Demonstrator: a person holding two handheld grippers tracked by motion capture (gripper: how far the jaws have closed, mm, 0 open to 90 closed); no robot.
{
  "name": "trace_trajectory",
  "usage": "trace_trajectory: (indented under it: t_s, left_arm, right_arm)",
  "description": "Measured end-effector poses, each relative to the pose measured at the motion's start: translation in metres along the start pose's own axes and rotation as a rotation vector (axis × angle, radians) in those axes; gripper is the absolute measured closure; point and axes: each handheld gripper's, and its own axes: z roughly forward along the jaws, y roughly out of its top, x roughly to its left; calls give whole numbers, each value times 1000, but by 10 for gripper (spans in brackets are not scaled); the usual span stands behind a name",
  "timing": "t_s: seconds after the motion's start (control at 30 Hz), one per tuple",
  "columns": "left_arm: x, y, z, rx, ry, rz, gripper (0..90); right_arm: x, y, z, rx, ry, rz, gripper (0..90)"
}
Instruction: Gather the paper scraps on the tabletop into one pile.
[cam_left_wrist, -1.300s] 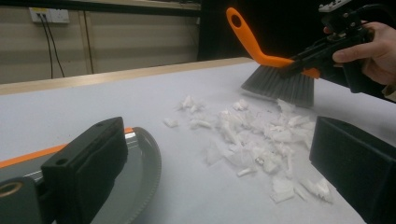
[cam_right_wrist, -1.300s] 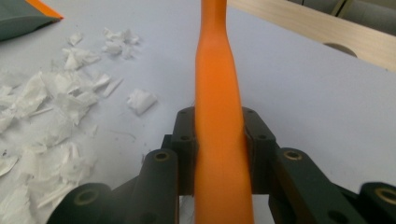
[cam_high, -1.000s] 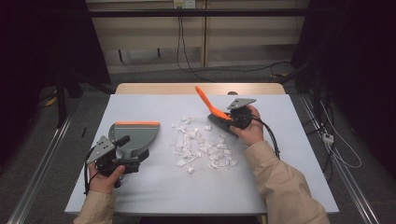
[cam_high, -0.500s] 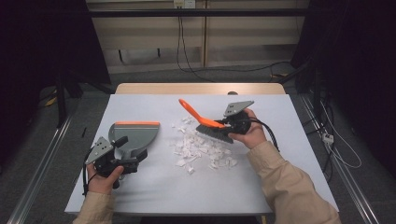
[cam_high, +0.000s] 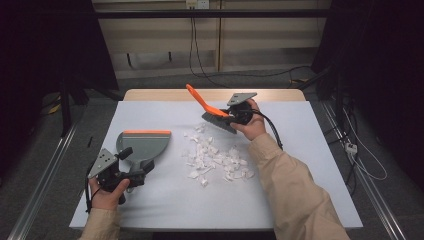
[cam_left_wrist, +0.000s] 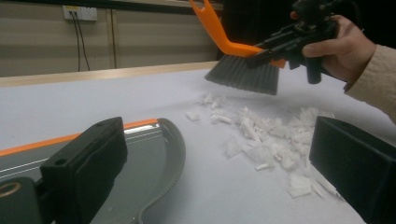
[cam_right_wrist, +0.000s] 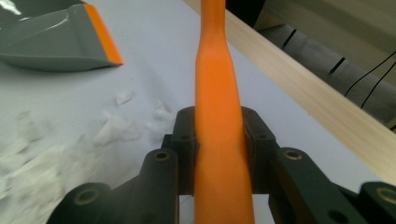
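Now right tongs (cam_high: 231, 115) clamped on orange brush (cam_high: 212, 112) above paper scraps (cam_high: 215, 159); left tongs (cam_high: 131, 171) gripping dustpan (cam_high: 143, 145).

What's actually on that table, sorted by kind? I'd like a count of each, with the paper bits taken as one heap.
Hand brush, orange handle: 1
Dustpan, grey with orange lip: 1
Heap of white paper scraps: 1
Hand-held grippers: 2, the left gripper and the right gripper
Total: 5
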Motion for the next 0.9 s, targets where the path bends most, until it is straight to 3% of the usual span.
trace_trajectory:
  t_s: [0.2,0.33,0.4,0.5,0.57,0.63,0.9]
  left_arm:
    - [-4,-1,4,7,-12,4,38]
    - [-4,-2,4,12,-8,3,38]
    - [-5,-2,3,10,-5,0,38]
    - [-5,-1,2,0,0,-1,38]
    - [-4,-1,1,-4,2,1,38]
    - [-4,-1,1,-1,1,-1,38]
    - [-3,-2,-1,-1,-7,5,39]
  right_arm:
    - [-9,2,28,13,-3,-93,717]
    - [-12,1,40,-36,28,-65,716]
    - [-9,3,43,-30,36,-79,717]
    - [-2,7,47,12,114,-142,716]
    - [7,14,47,65,140,-197,716]
    - [15,15,45,83,168,-234,715]
    - [37,7,19,96,263,-274,715]
